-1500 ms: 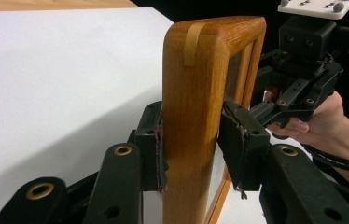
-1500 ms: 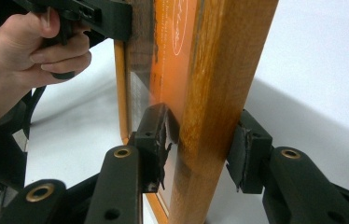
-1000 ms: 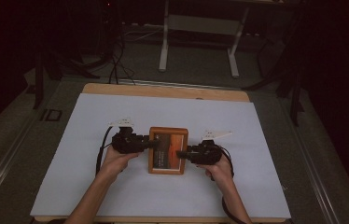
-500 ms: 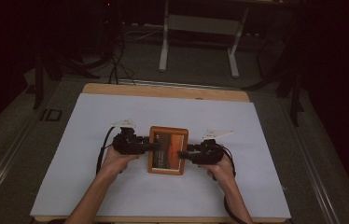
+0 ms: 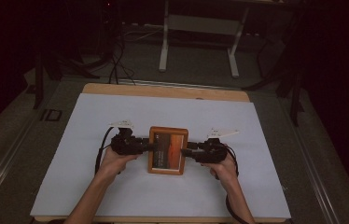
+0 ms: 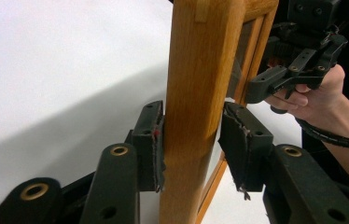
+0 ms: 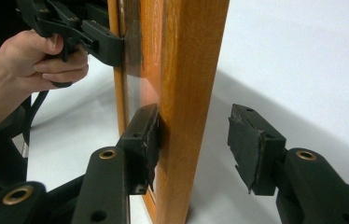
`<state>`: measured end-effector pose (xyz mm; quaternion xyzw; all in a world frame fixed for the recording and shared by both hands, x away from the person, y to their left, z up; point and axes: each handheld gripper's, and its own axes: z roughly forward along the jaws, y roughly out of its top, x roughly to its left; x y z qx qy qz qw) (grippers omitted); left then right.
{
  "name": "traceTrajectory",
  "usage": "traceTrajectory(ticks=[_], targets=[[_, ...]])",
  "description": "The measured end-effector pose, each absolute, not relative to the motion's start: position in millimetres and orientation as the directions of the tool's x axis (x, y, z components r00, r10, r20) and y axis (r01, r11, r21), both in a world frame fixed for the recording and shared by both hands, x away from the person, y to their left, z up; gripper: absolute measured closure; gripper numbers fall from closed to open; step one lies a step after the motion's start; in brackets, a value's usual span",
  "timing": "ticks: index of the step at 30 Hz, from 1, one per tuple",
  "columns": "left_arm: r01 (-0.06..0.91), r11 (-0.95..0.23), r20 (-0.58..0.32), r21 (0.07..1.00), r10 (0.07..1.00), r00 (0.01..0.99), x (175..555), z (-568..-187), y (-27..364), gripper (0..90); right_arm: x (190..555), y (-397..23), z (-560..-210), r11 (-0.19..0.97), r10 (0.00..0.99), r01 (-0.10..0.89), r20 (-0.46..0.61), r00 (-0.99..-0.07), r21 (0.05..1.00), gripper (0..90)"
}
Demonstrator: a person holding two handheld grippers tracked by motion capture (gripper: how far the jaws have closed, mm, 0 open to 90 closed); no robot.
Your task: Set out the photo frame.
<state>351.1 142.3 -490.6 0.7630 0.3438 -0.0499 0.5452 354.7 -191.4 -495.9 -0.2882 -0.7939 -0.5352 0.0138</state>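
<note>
Two grippers flank one wooden frame (image 5: 167, 150) at mid-table, on the white sheet (image 5: 93, 116). Nearest, in the high view: forearms enter from the bottom edge, left hand (image 5: 116, 161) and right hand (image 5: 223, 167) each wrapped around a handle. Left gripper (image 5: 150, 146) meets the frame's left rail; right gripper (image 5: 186, 152) meets the right rail.

Left gripper view: jaws straddle the rail (image 6: 196, 112), one pad against the wood, the other just off it. Not fully pinched.

Right gripper view: jaws spread. One pad touches the frame's (image 7: 182, 107) glass side; the other stands well apart from the back.

Frame looks held on edge between them; picture inside reads orange. Beyond the table: dark floor, cables (image 5: 116, 65), a white stand (image 5: 200, 42).
</note>
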Motion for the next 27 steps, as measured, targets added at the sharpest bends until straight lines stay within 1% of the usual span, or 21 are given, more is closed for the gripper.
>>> traceTrajectory(ticks=[3, 7, 10, 12, 19, 23, 26, 27], targets=[[0.586, -0.168, -0.461, 0.793, 0.464, 0.757, 351.2, -491.3, 143.1, 57.7, 354.7, -192.0, -495.7, 0.261, 0.446, 0.474, 0.330, -0.832, 0.841, 52.0], [0.589, -0.155, -0.466, 0.793, 0.468, 0.751, 350.5, -489.2, 146.4, 50.6, 354.1, -193.3, -493.5, 0.263, 0.441, 0.469, 0.327, -0.836, 0.843, 52.1], [0.579, -0.153, -0.453, 0.801, 0.476, 0.753, 349.1, -486.5, 148.8, 45.2, 353.0, -196.8, -489.0, 0.261, 0.435, 0.462, 0.324, -0.840, 0.847, 51.7], [0.566, -0.154, -0.433, 0.810, 0.495, 0.754, 347.7, -481.9, 153.3, 43.2, 352.1, -200.0, -485.5, 0.257, 0.431, 0.455, 0.320, -0.844, 0.853, 51.5], [0.544, -0.149, -0.393, 0.826, 0.540, 0.744, 344.4, -473.4, 167.6, 40.5, 351.1, -217.4, -476.6, 0.228, 0.446, 0.447, 0.315, -0.838, 0.865, 51.2], [0.555, -0.162, -0.362, 0.816, 0.605, 0.710, 345.9, -475.9, 179.9, 40.3, 351.1, -229.6, -473.0, 0.205, 0.469, 0.452, 0.318, -0.824, 0.868, 50.4], [0.560, -0.183, -0.315, 0.808, 0.669, 0.673, 346.9, -477.5, 187.1, 40.3, 352.1, -236.8, -473.0, 0.213, 0.506, 0.464, 0.309, -0.805, 0.860, 50.1], [0.560, -0.183, -0.315, 0.808, 0.669, 0.673, 346.9, -477.5, 187.1, 39.8, 352.1, -236.8, -473.0, 0.213, 0.506, 0.464, 0.309, -0.805, 0.860, 50.1]])
